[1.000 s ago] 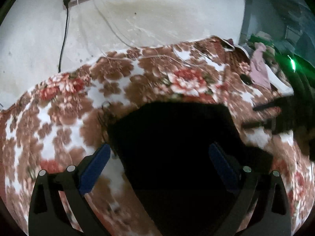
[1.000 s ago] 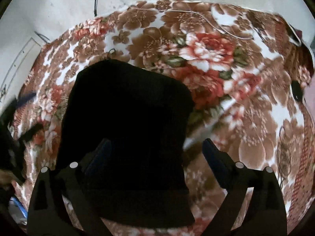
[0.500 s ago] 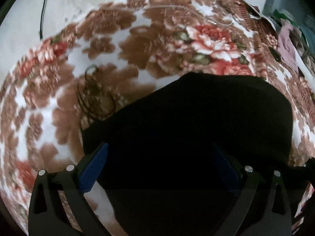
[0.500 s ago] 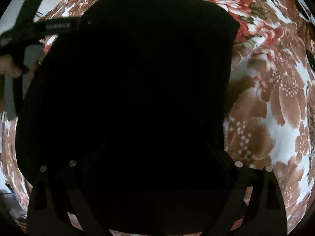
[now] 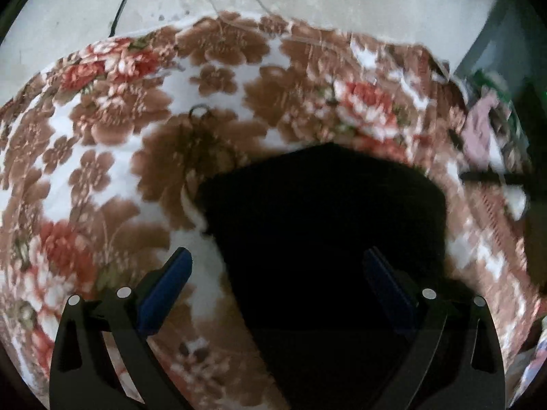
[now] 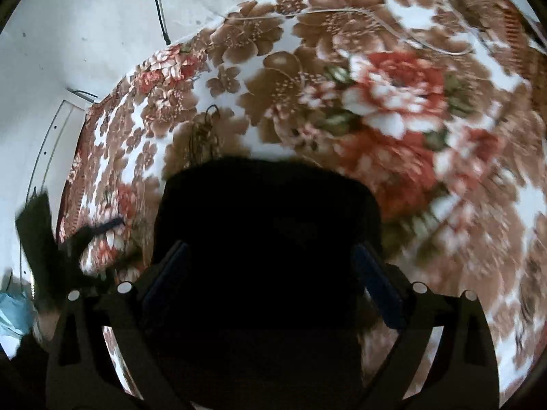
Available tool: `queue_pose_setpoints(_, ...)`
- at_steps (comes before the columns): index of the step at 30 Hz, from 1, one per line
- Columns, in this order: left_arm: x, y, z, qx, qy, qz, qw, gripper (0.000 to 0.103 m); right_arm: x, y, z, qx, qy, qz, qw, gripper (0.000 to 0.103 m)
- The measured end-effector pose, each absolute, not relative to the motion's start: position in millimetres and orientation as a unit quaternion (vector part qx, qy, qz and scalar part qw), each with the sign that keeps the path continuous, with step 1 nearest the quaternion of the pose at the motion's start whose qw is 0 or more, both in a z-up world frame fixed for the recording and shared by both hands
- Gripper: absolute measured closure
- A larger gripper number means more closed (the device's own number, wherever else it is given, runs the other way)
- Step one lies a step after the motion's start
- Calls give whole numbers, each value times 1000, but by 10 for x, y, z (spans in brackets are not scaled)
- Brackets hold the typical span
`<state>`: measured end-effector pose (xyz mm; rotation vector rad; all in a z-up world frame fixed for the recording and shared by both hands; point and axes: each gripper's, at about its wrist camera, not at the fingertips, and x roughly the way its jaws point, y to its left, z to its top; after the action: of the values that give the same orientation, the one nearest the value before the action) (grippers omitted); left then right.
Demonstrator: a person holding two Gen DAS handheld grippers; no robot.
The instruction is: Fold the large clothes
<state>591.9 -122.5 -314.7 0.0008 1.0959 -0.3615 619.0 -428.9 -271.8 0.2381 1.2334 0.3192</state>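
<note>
The black garment (image 5: 324, 225) lies in a compact dark block on the floral blanket (image 5: 102, 157), filling the lower centre of both wrist views. The left gripper (image 5: 277, 276) stands spread wide, grasping nothing; the right gripper (image 6: 270, 266) is likewise parted over the cloth, empty. Judged, the fold is nearly complete: the remaining step calls for squaring the edges and pressing the layers flat. No containers are visible. A thin cable (image 6: 376, 17) crosses the blanket at upper right.

Black claw (image 5: 277, 270), blue pads (image 5: 164, 290), silver screws
</note>
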Motion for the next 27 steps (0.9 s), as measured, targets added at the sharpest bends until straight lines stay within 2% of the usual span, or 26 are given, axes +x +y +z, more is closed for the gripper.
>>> queue_pose_setpoints(5,5802,-1208,-3456,-5,533,-173,828,5,6401,-4191,-3359,78,601,117,787,8)
queue_pose_setpoints(7,5817,-1171,-3534,-27,541,-175,822,5,6378,-4200,-3440,54,593,113,795,8)
queue_pose_setpoints(11,5789,-1132,-3673,-60,551,-172,815,4,6397,-4227,-3482,32,584,111,803,8)
queue_pose_setpoints(18,5466,-926,-3312,-122,539,-171,816,5,5979,-4474,-3012,96,569,153,803,5)
queue_pose_setpoints(27,5182,-916,-3496,-109,565,-177,798,5,5549,-4717,-3358,69,621,143,767,5)
